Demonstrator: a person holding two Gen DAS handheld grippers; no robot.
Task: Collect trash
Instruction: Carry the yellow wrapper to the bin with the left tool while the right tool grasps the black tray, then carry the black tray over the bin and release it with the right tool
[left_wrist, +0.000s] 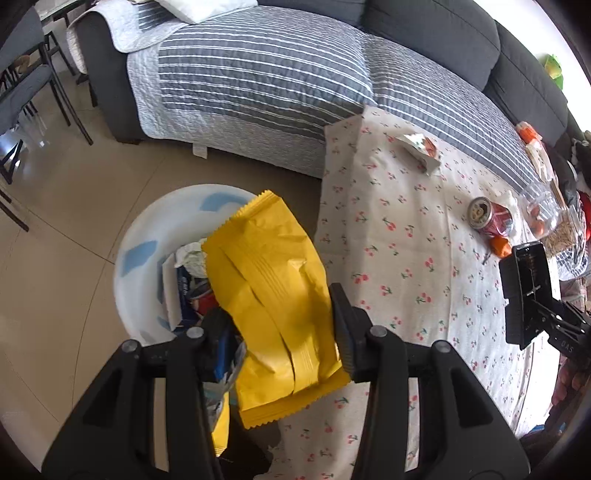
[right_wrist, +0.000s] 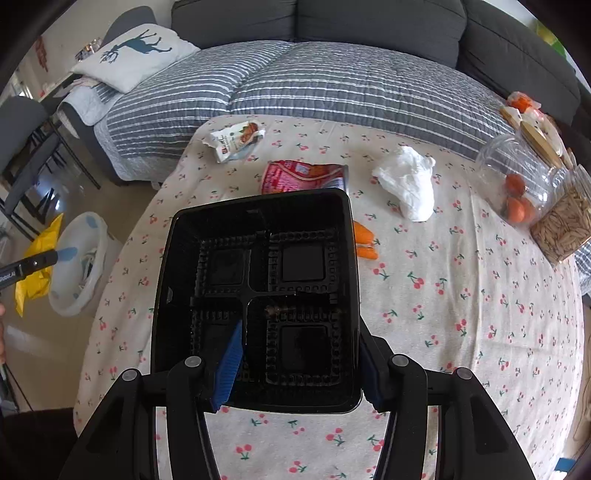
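My left gripper (left_wrist: 279, 314) is shut on a yellow snack bag (left_wrist: 266, 273), which hangs over a white bin (left_wrist: 147, 236) on the floor beside the table. The bin holds several pieces of trash. In the right wrist view the bin (right_wrist: 79, 295) and the yellow bag (right_wrist: 33, 284) show at the far left. My right gripper (right_wrist: 299, 332) is shut on a black compartment tray (right_wrist: 258, 258), one blue pad inside it and the other outside its right wall, above the cherry-print tablecloth (right_wrist: 443, 295). The tray (left_wrist: 524, 291) also shows in the left wrist view.
On the table lie a snack wrapper (right_wrist: 236, 142), a crushed red can (right_wrist: 303, 175), a white tissue (right_wrist: 410, 184) and orange peel (right_wrist: 364, 240). A jar with oranges (right_wrist: 517, 184) and a seed container (right_wrist: 565, 229) stand at the right. A striped sofa (right_wrist: 314, 85) lies behind; chairs (left_wrist: 22, 85) stand left.
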